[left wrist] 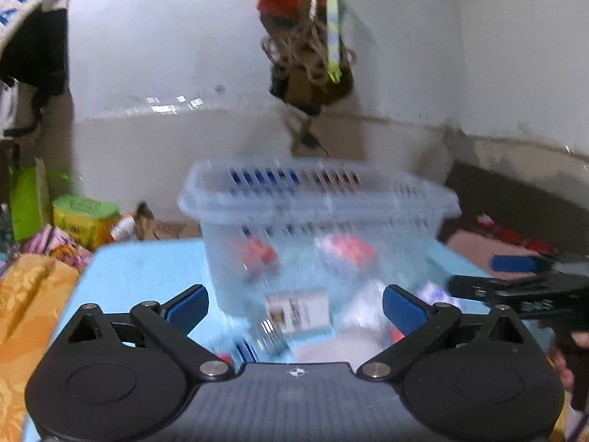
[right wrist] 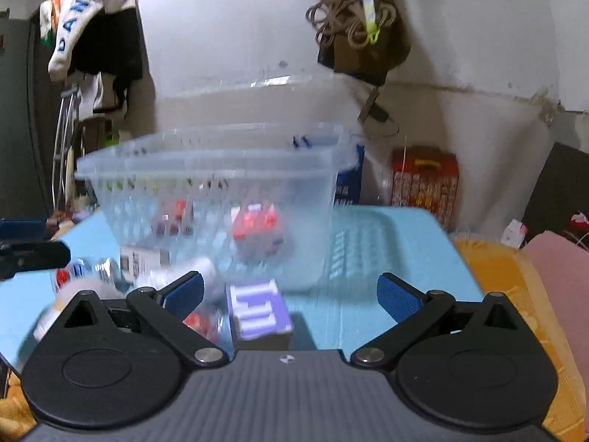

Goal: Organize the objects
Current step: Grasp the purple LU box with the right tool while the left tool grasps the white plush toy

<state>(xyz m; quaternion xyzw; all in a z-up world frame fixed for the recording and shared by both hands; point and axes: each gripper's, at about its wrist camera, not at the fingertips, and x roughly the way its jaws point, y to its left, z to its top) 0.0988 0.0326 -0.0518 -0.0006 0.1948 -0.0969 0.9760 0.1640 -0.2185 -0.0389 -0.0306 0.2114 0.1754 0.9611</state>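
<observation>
A clear plastic bin (left wrist: 316,213) stands on a light blue table (left wrist: 147,269); it also shows in the right wrist view (right wrist: 221,191). Red and white packets (left wrist: 346,250) lie inside it. My left gripper (left wrist: 294,307) is open and empty, just short of the bin, above a small white box (left wrist: 298,311) and other blurred small items. My right gripper (right wrist: 291,294) is open and empty, over a purple and white box (right wrist: 257,311) in front of the bin. The right gripper also shows at the right edge of the left wrist view (left wrist: 522,280).
An orange cloth (left wrist: 25,309) lies left of the table and pink cloth (right wrist: 559,269) to the right. A red box (right wrist: 425,184) and a blue carton (right wrist: 351,180) stand behind the table. A bag with rope (left wrist: 309,48) hangs on the wall.
</observation>
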